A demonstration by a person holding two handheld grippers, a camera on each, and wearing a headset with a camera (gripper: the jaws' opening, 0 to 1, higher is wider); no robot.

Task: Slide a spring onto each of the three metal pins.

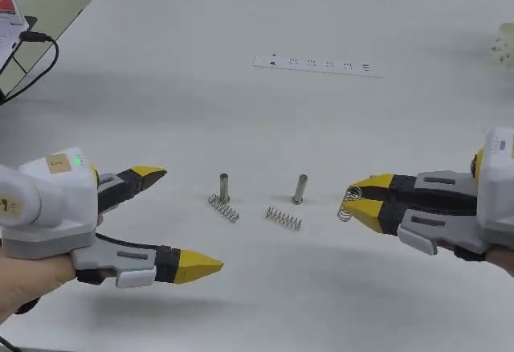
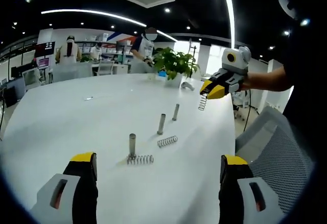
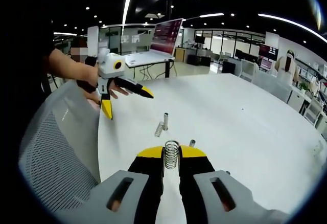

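- Jaws of right gripper (image 1: 355,197) pinch a spring (image 1: 348,205); left gripper (image 1: 189,219) jaws gape wide.
- Spring hangs above table (image 1: 361,127) near a pin (image 1: 299,189); keeping it upright and centred should ease threading.

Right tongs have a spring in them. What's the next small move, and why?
Probably carry the spring sideways until it sits over the nearest pin, ready to lower. The right tongs are shut on it and hold it roughly upright, but the left gripper view shows it hanging beside that pin rather than above it, and that pin is bare.
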